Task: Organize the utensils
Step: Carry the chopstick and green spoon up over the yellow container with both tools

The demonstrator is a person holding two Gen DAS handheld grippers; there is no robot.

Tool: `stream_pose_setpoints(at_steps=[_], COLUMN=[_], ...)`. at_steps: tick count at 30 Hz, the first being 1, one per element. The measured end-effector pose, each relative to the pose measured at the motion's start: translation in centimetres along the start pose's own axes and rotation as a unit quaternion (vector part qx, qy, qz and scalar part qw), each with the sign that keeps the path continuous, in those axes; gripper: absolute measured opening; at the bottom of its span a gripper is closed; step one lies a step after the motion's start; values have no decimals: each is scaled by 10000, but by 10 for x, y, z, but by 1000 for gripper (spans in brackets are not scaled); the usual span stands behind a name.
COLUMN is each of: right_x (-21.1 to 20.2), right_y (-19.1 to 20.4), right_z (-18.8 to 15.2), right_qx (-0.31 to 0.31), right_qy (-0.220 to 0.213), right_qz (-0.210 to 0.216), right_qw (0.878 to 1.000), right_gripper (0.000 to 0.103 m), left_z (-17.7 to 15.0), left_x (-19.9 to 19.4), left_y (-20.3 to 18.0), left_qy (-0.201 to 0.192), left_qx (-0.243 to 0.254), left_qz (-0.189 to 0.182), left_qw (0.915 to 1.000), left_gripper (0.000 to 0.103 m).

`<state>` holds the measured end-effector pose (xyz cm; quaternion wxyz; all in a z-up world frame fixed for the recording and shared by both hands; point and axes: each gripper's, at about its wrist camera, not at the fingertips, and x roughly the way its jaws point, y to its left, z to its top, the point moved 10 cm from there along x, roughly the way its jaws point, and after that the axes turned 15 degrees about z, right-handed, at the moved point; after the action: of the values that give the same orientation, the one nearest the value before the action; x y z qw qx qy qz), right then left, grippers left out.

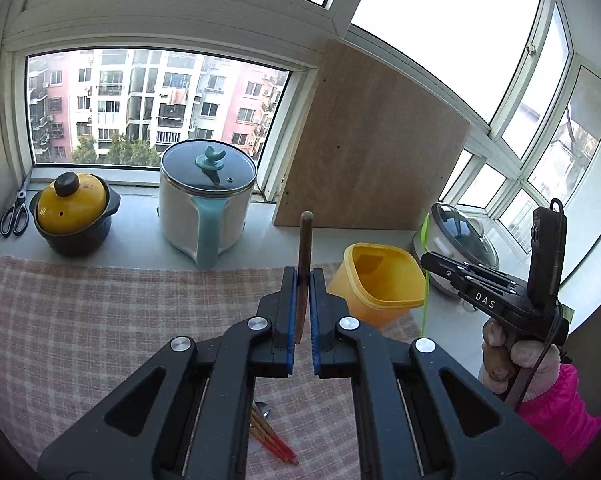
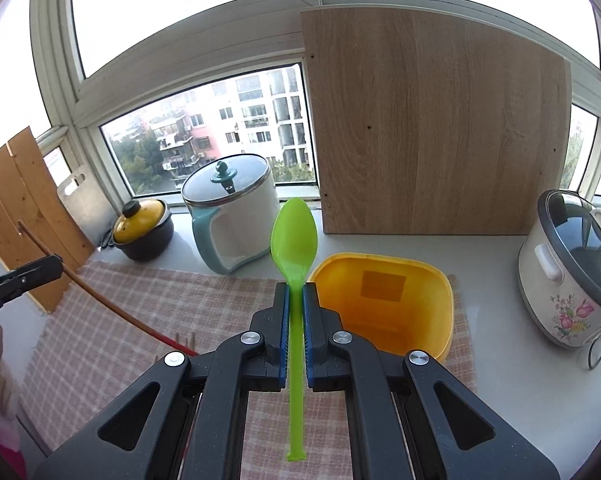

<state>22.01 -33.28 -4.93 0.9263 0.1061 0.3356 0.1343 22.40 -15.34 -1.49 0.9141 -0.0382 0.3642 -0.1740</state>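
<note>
Right tongs [image 2: 295,294] clamp green spoon [image 2: 295,236]; yellow tub [image 2: 384,300] beside, empty

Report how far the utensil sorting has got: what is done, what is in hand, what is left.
Done: nothing shows inside the yellow container; its visible interior looks bare. In hand: the right tongs grip a green spoon, bowl up, beside the container; the left tongs grip a brown chopstick. Left: both still need dropping in, and more chopsticks, plus what looks like a metal spoon, lie on the checked cloth.
</note>
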Motion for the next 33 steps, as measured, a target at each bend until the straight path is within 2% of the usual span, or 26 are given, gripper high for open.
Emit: stream_pose_setpoints(at_steps=[11,18,25,33], right_x=[-8,-4,13,27], right_y=[-36,-64,-93,-110], right_z=[38,51,46,31], right_qx=[-88,-67,108,340], right_qy=[-254,-397,-371,-250], right_qz=[-190,-352,-441,-357], right_qw=[9995,9986,9983,9985], right_gripper=[5,5,5,5], left_z=[39,52,46,19], left_x=[3,23,55,96], left_y=[-66,-104,-129,-130], left_qy=[-284,-273,-41,466], left_qx=[263,431,576,489], left_qz=[-273,-377,-351,-294], left_qw=[9989,9980,9977,9973], left_gripper=[3,3,3,3])
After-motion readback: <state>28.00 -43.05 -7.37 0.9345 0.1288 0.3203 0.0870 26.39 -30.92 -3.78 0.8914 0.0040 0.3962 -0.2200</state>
